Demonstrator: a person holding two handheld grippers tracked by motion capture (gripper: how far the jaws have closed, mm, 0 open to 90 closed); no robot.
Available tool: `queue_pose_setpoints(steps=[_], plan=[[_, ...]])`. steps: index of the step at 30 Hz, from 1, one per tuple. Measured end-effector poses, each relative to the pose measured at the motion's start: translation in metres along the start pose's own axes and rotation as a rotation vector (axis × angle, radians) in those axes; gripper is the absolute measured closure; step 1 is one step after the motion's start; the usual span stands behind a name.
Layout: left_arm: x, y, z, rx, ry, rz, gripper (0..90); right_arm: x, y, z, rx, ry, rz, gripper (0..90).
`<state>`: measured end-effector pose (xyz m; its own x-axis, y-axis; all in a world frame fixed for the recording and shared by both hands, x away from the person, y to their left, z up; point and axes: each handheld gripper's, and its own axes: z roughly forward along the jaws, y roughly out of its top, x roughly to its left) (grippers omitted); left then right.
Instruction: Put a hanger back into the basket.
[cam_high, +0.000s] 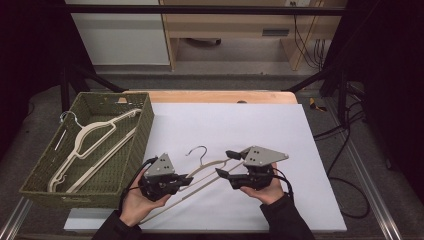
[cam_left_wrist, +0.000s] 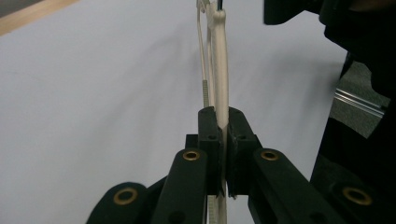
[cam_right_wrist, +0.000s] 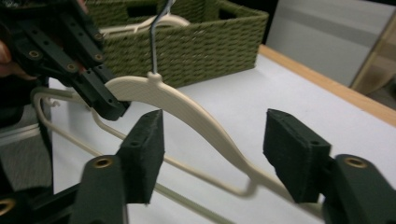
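Note:
A cream hanger (cam_high: 209, 166) with a metal hook lies tilted over the white sheet (cam_high: 240, 125), just in front of me. My left gripper (cam_high: 186, 178) is shut on one shoulder of it; in the left gripper view the jaws (cam_left_wrist: 224, 123) pinch the thin hanger (cam_left_wrist: 220, 56) edge-on. My right gripper (cam_high: 223, 163) is open at the other shoulder. In the right gripper view its two pads (cam_right_wrist: 215, 140) stand wide apart on either side of the hanger's arm (cam_right_wrist: 187, 109), not touching it. The left gripper (cam_right_wrist: 109, 107) shows there too, near the hook.
A green woven basket (cam_high: 142, 125) stands at the left of the table with two or three cream hangers (cam_high: 92, 135) lying inside; its wall (cam_right_wrist: 196, 42) is close behind the held hanger. The wooden table edge (cam_high: 220, 96) runs along the back.

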<state>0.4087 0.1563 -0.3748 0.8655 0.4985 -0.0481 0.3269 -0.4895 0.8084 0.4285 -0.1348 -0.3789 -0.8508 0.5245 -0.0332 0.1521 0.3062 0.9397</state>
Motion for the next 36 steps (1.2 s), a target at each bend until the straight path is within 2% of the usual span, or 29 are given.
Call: queue_pose_setpoints(steps=[1,2,4,5,7,9,10,12,14,16,18,20,22,23,27,28,31,33,36], plan=[[0.002,0.002,-0.006,-0.012,0.019,-0.006,86.4,-0.002,0.000,-0.004,-0.009,-0.021,0.009,31.6],[0.002,0.002,-0.006,-0.012,0.019,-0.006,86.3,-0.002,0.000,-0.004,-0.009,-0.021,0.009,31.6],[0.003,0.006,-0.012,-0.025,0.032,-0.013,86.3,-0.006,-0.001,-0.010,-0.021,-0.057,0.026,27.3],[0.004,0.010,-0.020,-0.039,0.043,-0.011,86.3,-0.010,-0.003,-0.016,-0.031,-0.088,0.052,22.3],[0.005,0.013,-0.024,-0.046,0.049,-0.010,86.3,-0.011,-0.003,-0.017,-0.030,-0.101,0.060,20.6],[0.006,0.018,-0.033,-0.057,0.059,-0.005,86.3,-0.014,-0.006,-0.021,-0.031,-0.131,0.072,17.8],[0.006,0.021,-0.039,-0.065,0.064,-0.005,86.4,-0.019,-0.009,-0.026,-0.031,-0.161,0.092,13.8],[0.008,0.026,-0.048,-0.077,0.072,-0.003,86.3,-0.020,-0.010,-0.027,-0.029,-0.171,0.099,13.1],[0.013,0.033,-0.061,-0.094,0.088,-0.005,86.3,-0.026,-0.015,-0.033,-0.034,-0.211,0.128,11.1],[0.015,0.036,-0.067,-0.098,0.099,-0.004,86.3,-0.027,-0.016,-0.034,-0.030,-0.219,0.134,10.7],[0.018,0.041,-0.077,-0.109,0.115,-0.003,86.3,-0.032,-0.021,-0.041,-0.036,-0.255,0.158,9.9],[0.023,0.045,-0.087,-0.122,0.121,-0.008,86.3,-0.033,-0.022,-0.042,-0.036,-0.255,0.163,9.9],[0.031,0.051,-0.100,-0.131,0.130,-0.012,86.3,-0.038,-0.026,-0.048,-0.040,-0.278,0.180,9.2],[0.031,0.051,-0.100,-0.131,0.130,-0.012,86.4,-0.038,-0.026,-0.048,-0.040,-0.278,0.180,9.2],[0.046,0.057,-0.121,-0.142,0.173,-0.015,86.3,-0.042,-0.029,-0.054,-0.041,-0.303,0.202,8.3],[0.046,0.057,-0.121,-0.142,0.173,-0.015,86.3,-0.042,-0.029,-0.054,-0.041,-0.303,0.202,8.3],[0.060,0.057,-0.137,-0.157,0.188,-0.036,86.3,-0.045,-0.031,-0.056,-0.043,-0.311,0.208,7.8],[0.063,0.056,-0.140,-0.156,0.193,-0.038,86.4,-0.045,-0.032,-0.057,-0.041,-0.312,0.208,7.7],[0.078,0.055,-0.154,-0.149,0.231,-0.043,86.3,-0.046,-0.033,-0.057,-0.034,-0.314,0.209,7.5]])
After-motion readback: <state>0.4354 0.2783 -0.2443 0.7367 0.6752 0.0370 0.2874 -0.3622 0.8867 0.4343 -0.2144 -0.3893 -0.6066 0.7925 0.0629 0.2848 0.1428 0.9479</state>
